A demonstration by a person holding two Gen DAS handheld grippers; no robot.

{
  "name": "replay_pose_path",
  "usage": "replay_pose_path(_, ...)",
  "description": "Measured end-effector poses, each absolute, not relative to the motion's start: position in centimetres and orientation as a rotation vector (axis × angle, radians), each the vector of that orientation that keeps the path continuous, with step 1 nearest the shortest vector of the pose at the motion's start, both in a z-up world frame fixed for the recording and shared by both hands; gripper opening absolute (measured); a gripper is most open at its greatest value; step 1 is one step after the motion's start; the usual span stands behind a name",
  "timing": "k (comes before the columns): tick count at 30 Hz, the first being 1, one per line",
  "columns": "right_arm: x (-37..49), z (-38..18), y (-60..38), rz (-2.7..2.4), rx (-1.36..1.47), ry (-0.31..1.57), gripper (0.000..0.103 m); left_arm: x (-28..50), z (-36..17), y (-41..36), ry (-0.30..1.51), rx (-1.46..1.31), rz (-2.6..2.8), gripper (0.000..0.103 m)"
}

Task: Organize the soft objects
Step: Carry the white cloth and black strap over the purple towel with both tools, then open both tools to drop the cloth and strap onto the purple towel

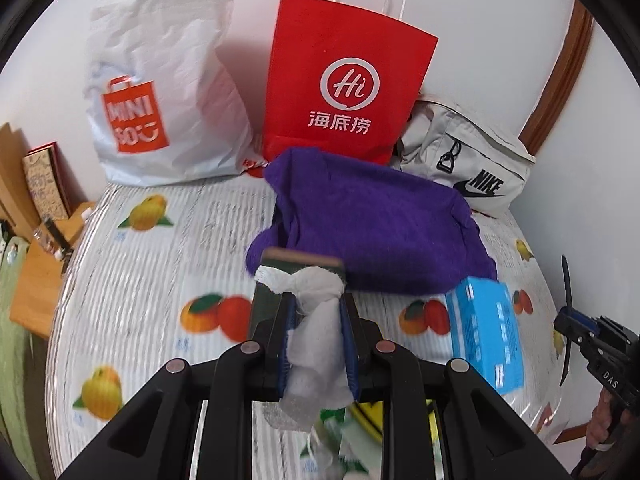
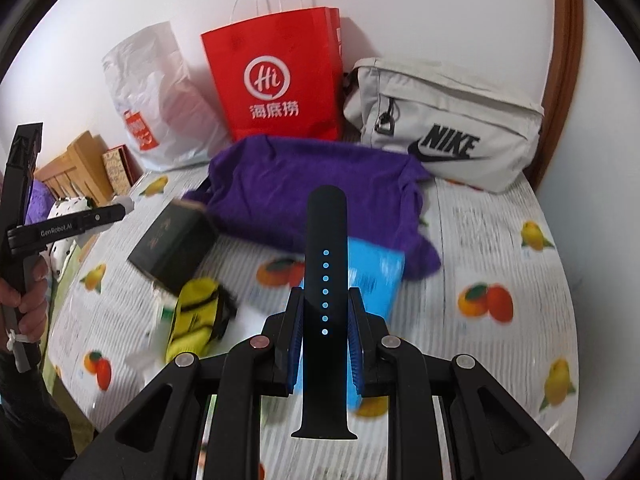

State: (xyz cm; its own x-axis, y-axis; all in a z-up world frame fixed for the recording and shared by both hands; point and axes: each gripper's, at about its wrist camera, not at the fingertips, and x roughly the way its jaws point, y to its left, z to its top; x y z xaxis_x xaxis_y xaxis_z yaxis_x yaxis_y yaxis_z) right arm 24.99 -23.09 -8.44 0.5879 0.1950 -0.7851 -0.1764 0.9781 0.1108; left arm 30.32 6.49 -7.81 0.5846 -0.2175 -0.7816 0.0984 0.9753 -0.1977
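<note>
1. Two grippers hold things above the fruit-print tablecloth [image 2: 500,240]: left gripper [image 1: 316,320] clamps a white tissue [image 1: 316,344], right gripper [image 2: 325,320] pinches a black watch strap [image 2: 325,280].
2. Below lie a yellow pouch [image 2: 196,316], dark box [image 2: 172,240] and blue packet [image 1: 486,336].
3. Farther back, a purple cloth [image 1: 380,224] lies before a red bag [image 1: 344,76], white bag [image 1: 160,92] and grey pouch [image 2: 448,120].

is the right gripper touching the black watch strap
Touching. In the right wrist view the right gripper has both blue pads pressed against the sides of the black watch strap, with no gap visible.
</note>
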Motion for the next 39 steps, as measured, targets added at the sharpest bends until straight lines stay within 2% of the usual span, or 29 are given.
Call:
replay_pose_path(10, 33.5, -8.8, -23.9, 0.191, 0.043, 0.919, 0.02, 37.9, -9.0, 5.2, 0.968, -0.107, -0.202, 0.021)
replay_pose_path(20, 40.9, -12.5, -23.7, 0.184, 0.029, 0.983, 0.02, 43.3, -12.2, 3.8, 1.051, -0.103, -0.231, 0.021)
replay_pose_path(39, 45.7, -20.2, -23.9, 0.171, -0.002, 1.164, 0.02, 48.4, -17.7, 1.7, 1.206, -0.06, -0.229, 0.021)
